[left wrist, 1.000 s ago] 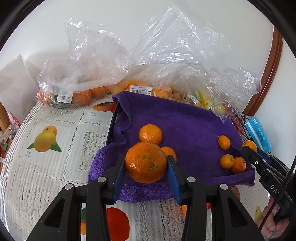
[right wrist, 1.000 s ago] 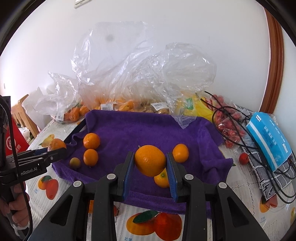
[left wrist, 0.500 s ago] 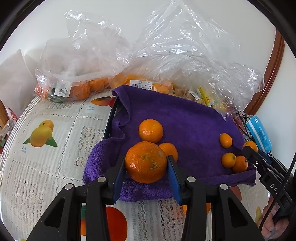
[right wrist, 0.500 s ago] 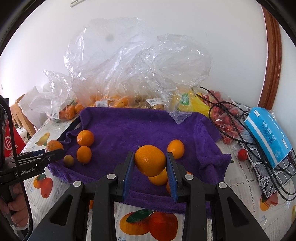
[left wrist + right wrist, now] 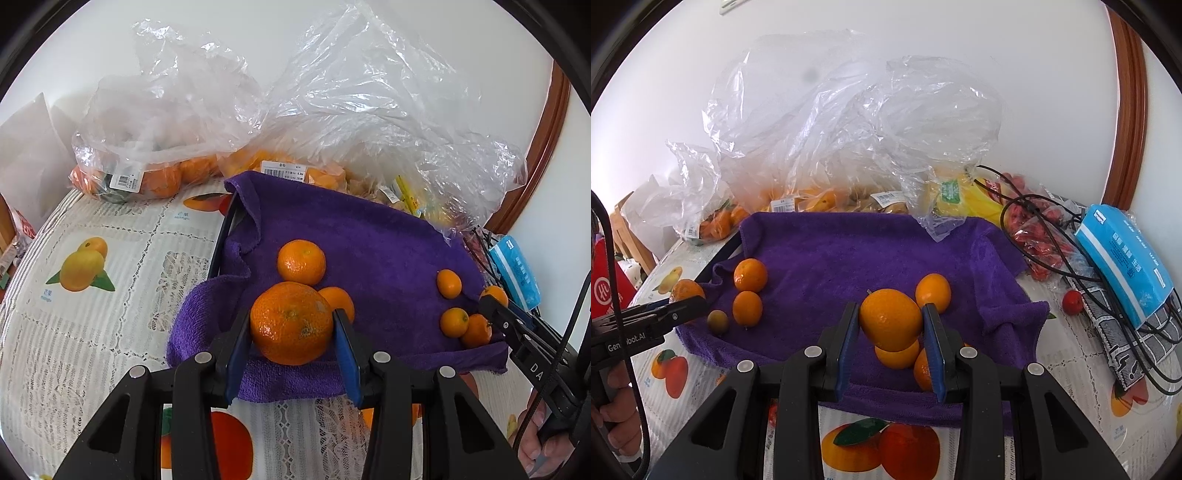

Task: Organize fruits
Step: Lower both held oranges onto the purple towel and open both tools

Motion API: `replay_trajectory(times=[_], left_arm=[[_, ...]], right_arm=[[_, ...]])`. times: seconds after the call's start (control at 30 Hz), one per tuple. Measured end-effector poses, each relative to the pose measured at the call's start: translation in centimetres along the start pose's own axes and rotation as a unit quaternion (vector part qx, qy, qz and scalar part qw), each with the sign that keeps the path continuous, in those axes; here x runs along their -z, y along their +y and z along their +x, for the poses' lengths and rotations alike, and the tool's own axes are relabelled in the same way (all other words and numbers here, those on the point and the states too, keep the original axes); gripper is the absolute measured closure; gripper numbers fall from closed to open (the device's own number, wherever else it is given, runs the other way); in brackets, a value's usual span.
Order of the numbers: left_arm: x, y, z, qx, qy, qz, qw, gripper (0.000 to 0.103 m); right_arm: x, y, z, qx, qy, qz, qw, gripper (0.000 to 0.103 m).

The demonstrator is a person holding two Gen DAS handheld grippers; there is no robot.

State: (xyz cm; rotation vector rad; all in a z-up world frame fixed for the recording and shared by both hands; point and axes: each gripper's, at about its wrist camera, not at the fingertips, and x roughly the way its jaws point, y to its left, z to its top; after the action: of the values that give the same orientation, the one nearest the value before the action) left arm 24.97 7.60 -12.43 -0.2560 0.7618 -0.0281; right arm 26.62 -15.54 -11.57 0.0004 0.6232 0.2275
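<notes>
My left gripper [image 5: 291,332] is shut on a large rough mandarin [image 5: 291,323], held above the near left corner of the purple towel [image 5: 369,243]. Two mandarins [image 5: 301,261] lie just behind it. My right gripper [image 5: 891,325] is shut on a smooth orange kumquat-like fruit [image 5: 890,319] over the towel's [image 5: 849,251] near right part, where a few small oranges [image 5: 932,291] lie. Two mandarins [image 5: 750,275] and a small dark fruit [image 5: 717,321] sit at the towel's left. The left gripper [image 5: 676,308] shows at the left edge of the right wrist view.
Clear plastic bags of fruit [image 5: 155,147] pile up behind the towel against the white wall. A blue tissue pack [image 5: 1123,258], black cables [image 5: 1052,236], red fruit in a bag [image 5: 1038,243] and a loose red tomato [image 5: 1073,301] lie at the right. A fruit-print tablecloth [image 5: 92,258] covers the table.
The right gripper has drifted slightly towards the near right of the towel with its fruit. The left gripper holds its mandarin in place, with the view shifting only a little.
</notes>
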Motion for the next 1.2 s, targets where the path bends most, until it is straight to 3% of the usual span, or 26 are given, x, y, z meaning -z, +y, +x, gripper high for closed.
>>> replay_trajectory(times=[0.87, 1.2], left_arm=[[-0.1, 0.1, 0.4, 0.009, 0.008, -0.009, 0.9999, 0.062], [0.1, -0.9, 0.2, 0.039, 0.012, -0.002, 0.9992, 0.062]], right_arm=[[1.4, 2.1, 2.2, -0.015, 0.05, -0.045, 0.998, 0.069], [0.4, 1.0, 0.1, -0.008, 0.019, -0.032, 0.999, 0.068]])
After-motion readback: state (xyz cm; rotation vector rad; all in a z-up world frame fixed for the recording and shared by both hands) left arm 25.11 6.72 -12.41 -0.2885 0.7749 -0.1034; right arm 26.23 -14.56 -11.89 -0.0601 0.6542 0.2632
